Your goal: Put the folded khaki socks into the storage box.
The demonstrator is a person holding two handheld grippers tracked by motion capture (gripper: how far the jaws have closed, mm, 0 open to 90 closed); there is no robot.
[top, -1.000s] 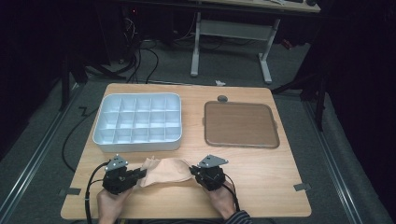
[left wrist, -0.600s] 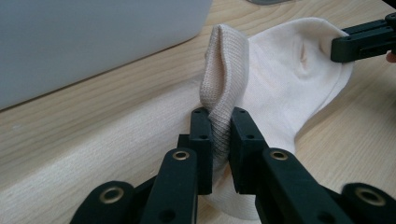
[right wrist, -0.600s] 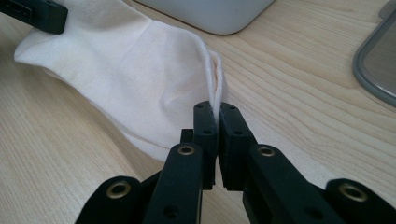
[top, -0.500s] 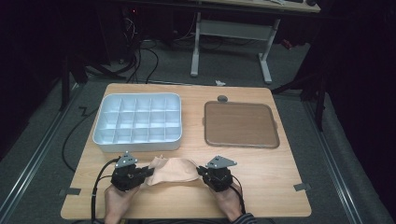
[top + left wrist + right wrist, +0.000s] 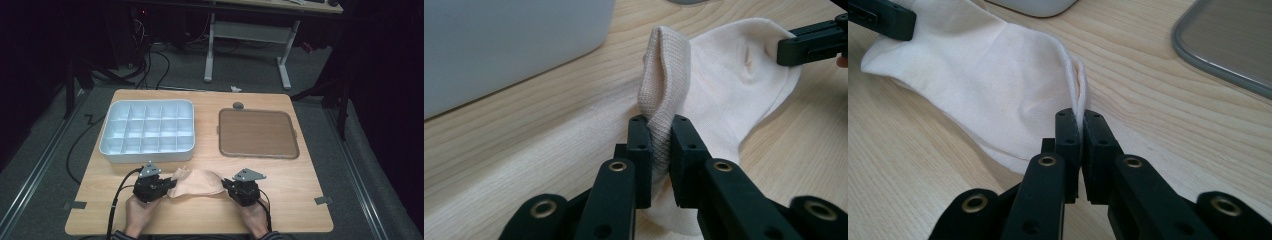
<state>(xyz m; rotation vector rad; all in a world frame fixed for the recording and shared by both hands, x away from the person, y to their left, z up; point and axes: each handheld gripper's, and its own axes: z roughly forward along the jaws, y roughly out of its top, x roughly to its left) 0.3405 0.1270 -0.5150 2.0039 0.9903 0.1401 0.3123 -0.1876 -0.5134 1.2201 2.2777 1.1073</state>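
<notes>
Nearest the person, the left gripper (image 5: 169, 185) is clamped on the ribbed cuff of a cream sock (image 5: 196, 182), and the right gripper (image 5: 224, 185) pinches the opposite edge, jaws closed tight on the fabric. The sock lies between them on the front part of the bench (image 5: 280, 200), sagging a little in the middle, with a fold standing up at the cuff (image 5: 664, 85).

To do this well, both grips should stay firm while the hands travel together at one level, so the cloth neither stretches nor slips out. It looks wise to lift before heading anywhere, since dragging would bunch it.

Farther back stand the white compartment tray (image 5: 107, 145) on the left and the brown lid (image 5: 257, 132) on the right, both well apart from the sock.
</notes>
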